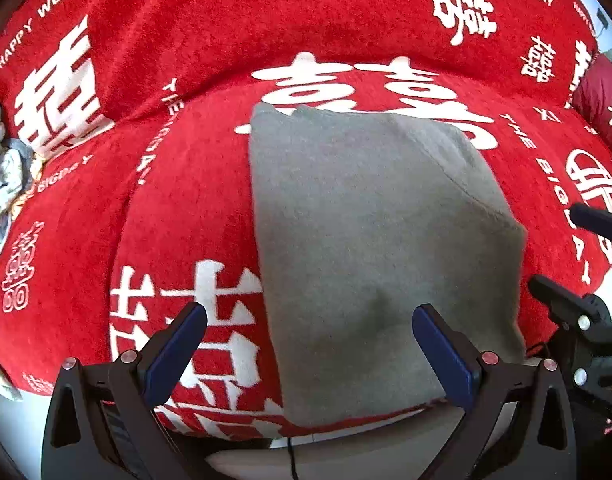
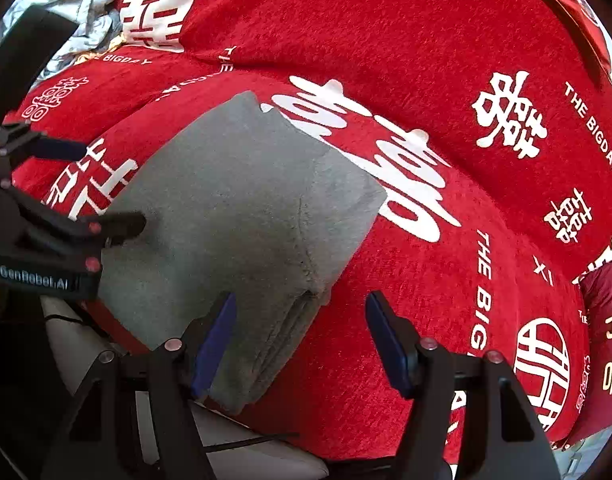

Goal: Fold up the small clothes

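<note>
A grey garment (image 1: pixel 370 240), folded into a rough rectangle, lies flat on a red blanket (image 1: pixel 186 184) printed with white characters. My left gripper (image 1: pixel 308 312) hovers over the garment's near left edge, open, with nothing between its blue pads. In the right wrist view the same garment (image 2: pixel 234 208) shows stacked folded layers along its near right edge. My right gripper (image 2: pixel 302 299) stands open above that edge and touches nothing. Each gripper shows in the other's view: the right gripper (image 1: pixel 554 245) at the far right, the left gripper (image 2: pixel 113 184) at the left over the garment.
A heap of crumpled pale clothes (image 1: pixel 2 176) (image 2: pixel 74 4) lies at the blanket's left end. A dark red cushion (image 1: pixel 602 96) (image 2: pixel 602 292) sits at the right. The blanket's near edge drops off to a pale surface (image 1: pixel 346 452) with a thin black cable.
</note>
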`<action>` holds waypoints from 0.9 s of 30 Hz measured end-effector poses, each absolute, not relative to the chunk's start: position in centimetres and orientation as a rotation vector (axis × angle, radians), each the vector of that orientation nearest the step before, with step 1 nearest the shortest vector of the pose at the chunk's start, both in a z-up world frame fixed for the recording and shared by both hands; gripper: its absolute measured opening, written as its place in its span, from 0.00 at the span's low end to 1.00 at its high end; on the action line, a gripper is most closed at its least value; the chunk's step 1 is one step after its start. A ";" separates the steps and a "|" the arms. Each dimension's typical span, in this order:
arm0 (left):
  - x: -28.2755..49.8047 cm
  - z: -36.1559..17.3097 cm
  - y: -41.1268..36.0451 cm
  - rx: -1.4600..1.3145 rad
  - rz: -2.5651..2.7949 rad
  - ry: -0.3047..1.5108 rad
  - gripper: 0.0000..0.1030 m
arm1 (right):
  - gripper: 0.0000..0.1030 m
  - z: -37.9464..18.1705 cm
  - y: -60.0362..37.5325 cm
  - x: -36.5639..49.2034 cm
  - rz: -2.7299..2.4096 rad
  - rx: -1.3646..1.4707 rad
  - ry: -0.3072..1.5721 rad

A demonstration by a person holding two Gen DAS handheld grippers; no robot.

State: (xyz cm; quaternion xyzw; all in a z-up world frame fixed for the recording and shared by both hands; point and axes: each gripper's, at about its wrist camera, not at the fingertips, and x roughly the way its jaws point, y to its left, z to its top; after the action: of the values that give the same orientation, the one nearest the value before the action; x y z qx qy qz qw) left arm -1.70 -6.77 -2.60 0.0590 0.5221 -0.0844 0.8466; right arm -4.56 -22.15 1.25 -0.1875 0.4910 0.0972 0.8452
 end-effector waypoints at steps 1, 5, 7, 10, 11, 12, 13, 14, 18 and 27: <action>-1.8 -2.7 -6.7 0.111 -0.180 1.108 1.00 | 0.68 1.3 -22.1 -4.6 0.201 -0.401 1.033; -2.0 -3.1 -6.5 0.115 -0.138 1.138 1.00 | 0.68 1.3 -21.9 -4.6 0.205 -0.406 1.029; -2.3 -3.2 -6.4 0.113 -0.121 1.142 1.00 | 0.68 1.2 -21.9 -4.5 0.204 -0.406 1.030; -2.3 -3.5 -6.2 0.101 -0.144 1.182 1.00 | 0.68 1.1 -22.1 -4.5 0.199 -0.396 1.034; -2.3 -3.6 -6.3 0.101 -0.148 1.183 1.00 | 0.68 1.1 -22.2 -4.4 0.198 -0.394 1.036; -2.4 -3.5 -6.4 0.106 -0.155 1.179 1.00 | 0.68 1.0 -22.2 -4.4 0.196 -0.391 1.040; -2.5 -3.5 -6.6 0.109 -0.163 1.174 1.00 | 0.68 0.9 -22.2 -4.4 0.195 -0.390 1.041; -2.5 -3.4 -6.7 0.114 -0.167 1.169 1.00 | 0.68 0.9 -22.3 -4.4 0.194 -0.390 1.043; -2.7 -3.4 -7.1 0.144 -0.176 1.162 1.00 | 0.68 0.7 -22.1 -4.4 0.194 -0.394 1.048; -2.6 -4.0 -7.2 0.160 -0.187 1.194 1.00 | 0.68 0.0 -21.9 -4.4 0.197 -0.400 1.075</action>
State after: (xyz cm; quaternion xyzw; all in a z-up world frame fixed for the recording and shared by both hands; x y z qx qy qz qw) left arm -2.55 -7.25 -4.00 0.0751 0.5607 -0.0880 0.8199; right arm -4.43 -21.94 0.00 -0.1887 0.5076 0.0929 0.8355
